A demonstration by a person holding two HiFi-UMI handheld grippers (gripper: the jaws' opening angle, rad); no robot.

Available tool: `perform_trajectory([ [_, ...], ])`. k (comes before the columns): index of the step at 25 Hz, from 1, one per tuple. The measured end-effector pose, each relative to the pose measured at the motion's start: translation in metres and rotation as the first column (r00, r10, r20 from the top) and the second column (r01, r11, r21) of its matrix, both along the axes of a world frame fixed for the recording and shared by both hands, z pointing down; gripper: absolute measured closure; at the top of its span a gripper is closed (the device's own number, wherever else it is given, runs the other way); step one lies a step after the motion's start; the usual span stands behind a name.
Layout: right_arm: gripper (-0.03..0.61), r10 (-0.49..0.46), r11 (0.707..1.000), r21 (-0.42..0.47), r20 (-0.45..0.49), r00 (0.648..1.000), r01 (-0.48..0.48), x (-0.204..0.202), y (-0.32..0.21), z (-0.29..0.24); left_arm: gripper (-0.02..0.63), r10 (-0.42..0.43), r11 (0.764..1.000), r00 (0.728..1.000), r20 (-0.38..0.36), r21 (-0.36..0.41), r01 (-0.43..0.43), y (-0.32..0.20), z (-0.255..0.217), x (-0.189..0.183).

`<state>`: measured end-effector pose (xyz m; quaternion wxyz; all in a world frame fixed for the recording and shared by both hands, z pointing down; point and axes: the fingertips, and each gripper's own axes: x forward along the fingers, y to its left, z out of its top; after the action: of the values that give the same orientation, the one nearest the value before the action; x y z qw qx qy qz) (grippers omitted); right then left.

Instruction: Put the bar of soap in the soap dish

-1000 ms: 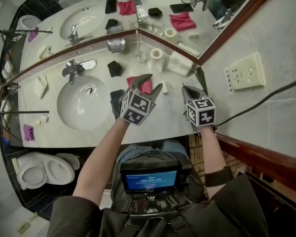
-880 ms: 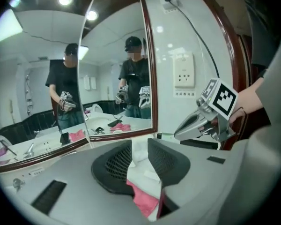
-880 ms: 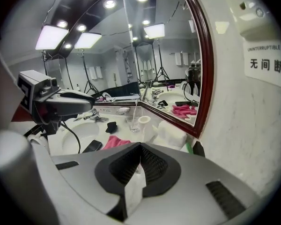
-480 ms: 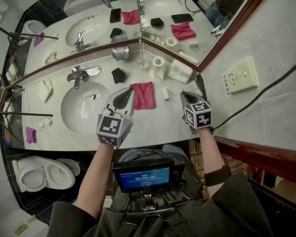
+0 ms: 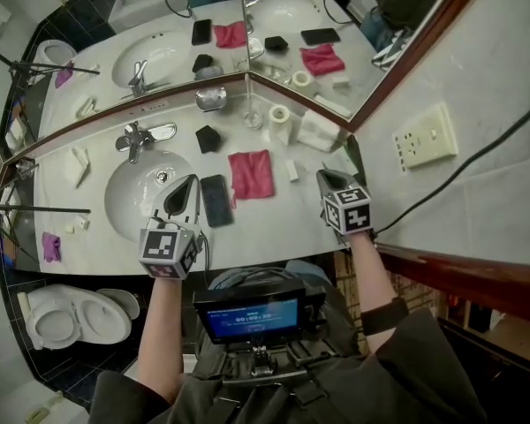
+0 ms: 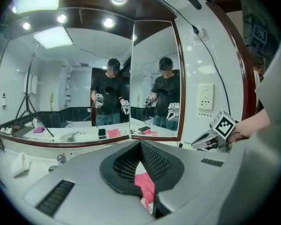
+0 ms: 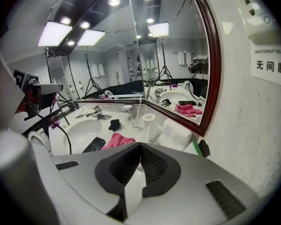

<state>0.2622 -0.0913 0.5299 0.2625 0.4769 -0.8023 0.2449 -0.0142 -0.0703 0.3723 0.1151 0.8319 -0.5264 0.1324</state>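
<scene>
The bar of soap (image 5: 292, 170) is a small white block lying on the counter just right of a pink cloth (image 5: 251, 173). The metal soap dish (image 5: 210, 98) stands at the back against the mirror, also in the right gripper view (image 7: 127, 108). My right gripper (image 5: 322, 176) hovers just right of the soap, shut and holding nothing. Its closed jaws (image 7: 140, 146) hide the soap in its own view. My left gripper (image 5: 191, 182) is shut and empty over the basin's near rim. Through its closed jaws (image 6: 140, 146) a strip of pink cloth (image 6: 146, 185) shows.
A black phone (image 5: 216, 200) lies between the basin (image 5: 132, 197) and the cloth. Behind are a tap (image 5: 141, 135), a small black object (image 5: 208, 138), a glass (image 5: 252, 113), a tape roll (image 5: 279, 113) and a white box (image 5: 318, 131). A wall socket (image 5: 430, 136) sits at the right.
My left gripper has shut and pulled back left from over the cloth to the basin's front rim, uncovering the phone and cloth. The right gripper has stayed put.
</scene>
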Motion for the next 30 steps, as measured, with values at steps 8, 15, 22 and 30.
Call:
perform_trajectory([
  [8,0.563,0.008,1.000,-0.027,-0.008,1.000,-0.008,0.001,0.005,0.013,0.612,-0.077,0.997,0.997,0.000,0.025,0.077,0.003,-0.006,-0.044],
  [15,0.560,0.023,0.995,-0.102,-0.008,1.000,-0.024,-0.008,0.012,0.047,0.612,-0.113,0.991,0.994,-0.001,0.072,0.113,0.005,-0.017,-0.070],
  [22,0.364,0.035,0.971,-0.236,-0.021,0.999,-0.039,-0.023,0.016,0.114,0.612,-0.148,0.984,0.989,0.004,0.098,0.147,0.002,-0.049,-0.094],
  [30,0.281,0.027,0.963,-0.261,-0.147,0.989,-0.065,-0.032,-0.016,0.160,0.612,-0.178,0.980,0.983,0.047,0.100,0.172,0.008,-0.057,-0.119],
])
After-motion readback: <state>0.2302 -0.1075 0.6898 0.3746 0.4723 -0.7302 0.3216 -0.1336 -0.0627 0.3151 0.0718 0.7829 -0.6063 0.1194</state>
